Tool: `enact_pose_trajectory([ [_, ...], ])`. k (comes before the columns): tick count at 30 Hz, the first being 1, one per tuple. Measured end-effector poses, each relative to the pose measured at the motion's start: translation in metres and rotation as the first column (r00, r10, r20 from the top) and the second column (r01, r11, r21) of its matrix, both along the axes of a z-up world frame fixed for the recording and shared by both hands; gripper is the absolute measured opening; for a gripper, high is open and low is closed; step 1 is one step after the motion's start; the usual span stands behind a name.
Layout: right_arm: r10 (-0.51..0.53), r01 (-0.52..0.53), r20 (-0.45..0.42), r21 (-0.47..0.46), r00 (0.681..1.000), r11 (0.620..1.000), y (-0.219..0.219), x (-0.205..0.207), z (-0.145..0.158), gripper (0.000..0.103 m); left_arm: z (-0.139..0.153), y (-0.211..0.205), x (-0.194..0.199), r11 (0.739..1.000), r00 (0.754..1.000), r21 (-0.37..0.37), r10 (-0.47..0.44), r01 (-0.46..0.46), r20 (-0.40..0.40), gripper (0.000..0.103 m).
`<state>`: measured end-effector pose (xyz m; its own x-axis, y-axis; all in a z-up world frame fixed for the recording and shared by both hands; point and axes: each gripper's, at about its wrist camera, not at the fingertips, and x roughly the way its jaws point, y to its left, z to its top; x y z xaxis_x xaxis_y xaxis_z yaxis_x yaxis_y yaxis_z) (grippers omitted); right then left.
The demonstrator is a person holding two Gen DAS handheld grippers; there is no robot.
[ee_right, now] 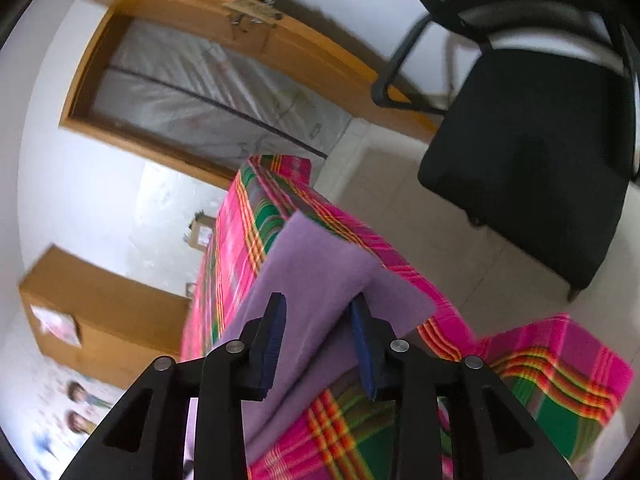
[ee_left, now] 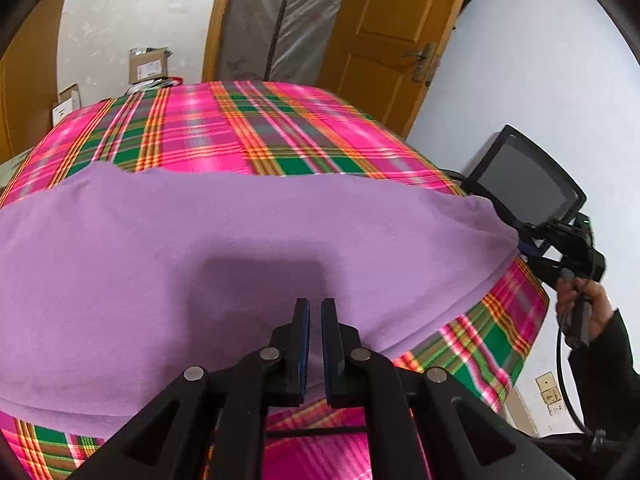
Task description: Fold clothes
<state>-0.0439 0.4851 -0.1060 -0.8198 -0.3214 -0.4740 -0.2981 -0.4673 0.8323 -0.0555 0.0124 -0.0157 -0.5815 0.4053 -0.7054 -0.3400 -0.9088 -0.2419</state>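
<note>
A purple garment lies spread across a table covered in pink and green plaid cloth. My left gripper hovers over the garment's near edge, its blue pads almost together with only a thin slit and no cloth visibly pinched. My right gripper is at the garment's right end, fingers apart, and the purple garment runs between them and against the right finger. In the left wrist view, the fabric rises toward that right gripper, which a hand holds.
A black chair stands on the pale floor just past the table's right side. A wooden door and a plastic-covered doorway are behind the table. Cardboard boxes sit at the far left, and a wooden cabinet stands by the wall.
</note>
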Motion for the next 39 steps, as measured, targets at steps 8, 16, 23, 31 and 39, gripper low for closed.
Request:
enact_pose_trajectory([
  [8,0.006,-0.007,-0.004,-0.116,1.0,0.993,0.019,-0.021,-0.016,0.035,0.008,0.023,-0.009,0.999,0.999,-0.002,-0.044,0.044,-0.008,0.004],
  [16,0.032,-0.034,-0.096,-0.012,0.995,0.999,0.015,-0.012,0.021,0.003,0.015,0.041,-0.015,0.997,0.997,0.011,-0.08,0.08,-0.013,0.004],
  [23,0.021,-0.02,0.017,-0.067,1.0,0.998,0.026,-0.011,-0.011,0.009,0.01,0.046,-0.018,0.996,0.996,0.008,-0.089,0.089,0.004,0.004],
  [31,0.002,-0.007,-0.045,-0.112,0.999,0.994,0.039,-0.017,-0.013,0.035,0.001,0.045,-0.018,0.997,0.996,0.008,-0.082,0.082,0.025,0.004],
  [39,0.163,-0.163,-0.008,0.002,0.987,0.987,0.043,-0.058,-0.008,0.036,-0.002,0.049,-0.017,0.996,0.995,0.008,-0.091,0.091,0.034,0.004],
])
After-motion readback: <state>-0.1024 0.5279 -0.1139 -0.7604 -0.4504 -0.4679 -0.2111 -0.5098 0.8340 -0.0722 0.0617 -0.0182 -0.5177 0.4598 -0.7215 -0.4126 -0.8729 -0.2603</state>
